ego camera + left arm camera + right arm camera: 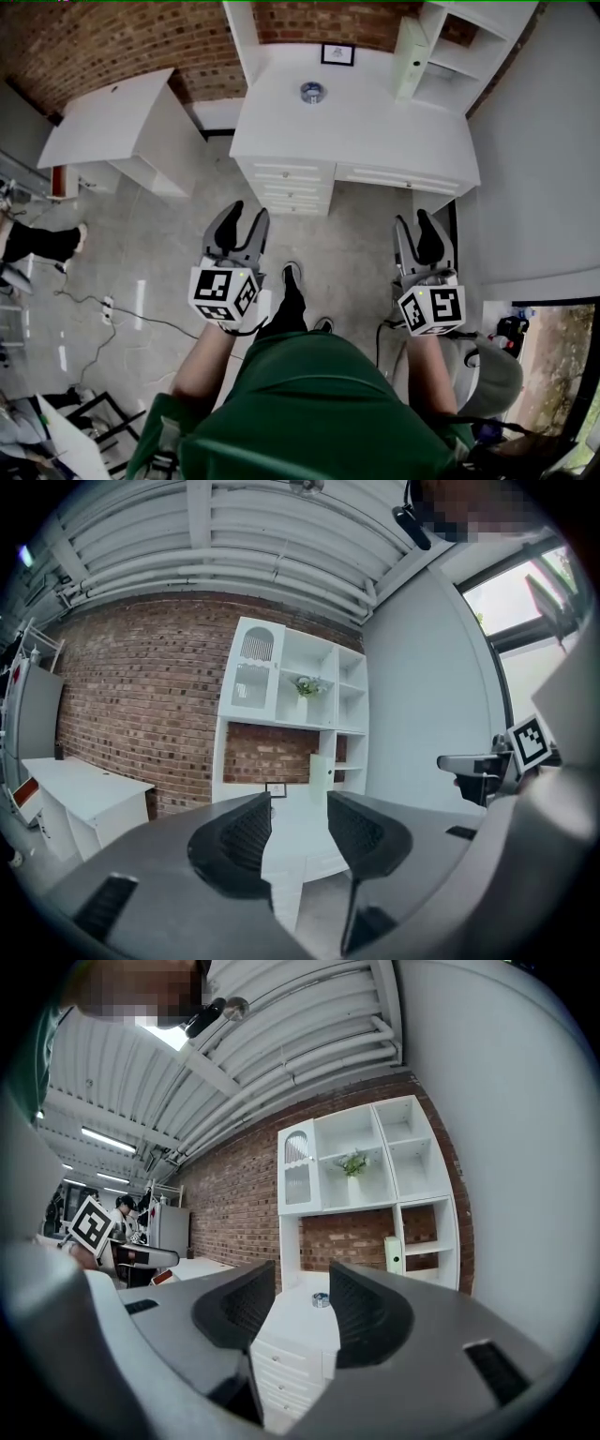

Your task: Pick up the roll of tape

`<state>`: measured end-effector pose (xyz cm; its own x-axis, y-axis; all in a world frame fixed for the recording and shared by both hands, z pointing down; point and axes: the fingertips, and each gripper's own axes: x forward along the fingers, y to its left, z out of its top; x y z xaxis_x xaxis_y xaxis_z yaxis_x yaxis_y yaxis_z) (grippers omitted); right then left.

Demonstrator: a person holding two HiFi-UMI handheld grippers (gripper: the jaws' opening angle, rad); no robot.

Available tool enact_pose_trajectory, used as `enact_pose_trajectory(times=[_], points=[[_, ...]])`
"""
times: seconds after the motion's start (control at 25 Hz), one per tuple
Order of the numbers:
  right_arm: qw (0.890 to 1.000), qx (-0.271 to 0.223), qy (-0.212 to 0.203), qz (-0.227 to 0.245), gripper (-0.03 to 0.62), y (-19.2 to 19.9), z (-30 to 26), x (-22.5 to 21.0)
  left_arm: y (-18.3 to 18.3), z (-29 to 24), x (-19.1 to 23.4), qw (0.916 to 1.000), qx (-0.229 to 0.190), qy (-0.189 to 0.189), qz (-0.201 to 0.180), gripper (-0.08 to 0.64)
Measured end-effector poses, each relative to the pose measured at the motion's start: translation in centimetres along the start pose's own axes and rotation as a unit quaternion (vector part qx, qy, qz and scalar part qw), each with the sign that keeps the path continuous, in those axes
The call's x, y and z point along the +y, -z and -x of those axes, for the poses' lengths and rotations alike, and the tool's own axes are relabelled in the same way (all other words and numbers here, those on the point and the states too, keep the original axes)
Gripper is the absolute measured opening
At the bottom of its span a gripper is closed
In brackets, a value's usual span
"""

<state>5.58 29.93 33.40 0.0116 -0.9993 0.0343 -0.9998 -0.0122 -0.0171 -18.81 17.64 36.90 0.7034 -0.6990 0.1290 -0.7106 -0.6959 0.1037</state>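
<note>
A small grey roll of tape (312, 92) lies flat on the white desk (375, 131) ahead, near its back middle. It shows small and far in the right gripper view (321, 1300), framed between that gripper's jaws. My left gripper (243, 225) hangs over the floor well short of the desk, jaws open and empty. My right gripper (414, 229) is level with it on the right, also open with nothing between its pads. In the left gripper view the left gripper (298, 832) points at the desk and shelf; the tape is not visible there.
The desk has drawers (291, 186) facing me and a white shelf unit (450, 47) at its back right. A small framed picture (337, 54) leans on the brick wall. A second white desk (112, 122) stands left. Cables (103, 314) lie on the floor.
</note>
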Motion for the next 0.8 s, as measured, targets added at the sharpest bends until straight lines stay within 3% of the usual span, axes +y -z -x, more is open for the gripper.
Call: enact_pose_trajectory(times=[0.4, 0.8], points=[[0.999, 0.015, 0.027, 0.007, 0.184, -0.4, -10.7, -2.3, -1.4, -11.8, 5.5, 0.9990, -0.004, 0.042, 0.018, 0.192], [0.998, 0.045, 0.044, 0.011, 0.179, 0.4, -20.9, -2.5, -0.5, -19.4, 13.2, 0.9976, 0.017, 0.050, 0.044, 0.191]])
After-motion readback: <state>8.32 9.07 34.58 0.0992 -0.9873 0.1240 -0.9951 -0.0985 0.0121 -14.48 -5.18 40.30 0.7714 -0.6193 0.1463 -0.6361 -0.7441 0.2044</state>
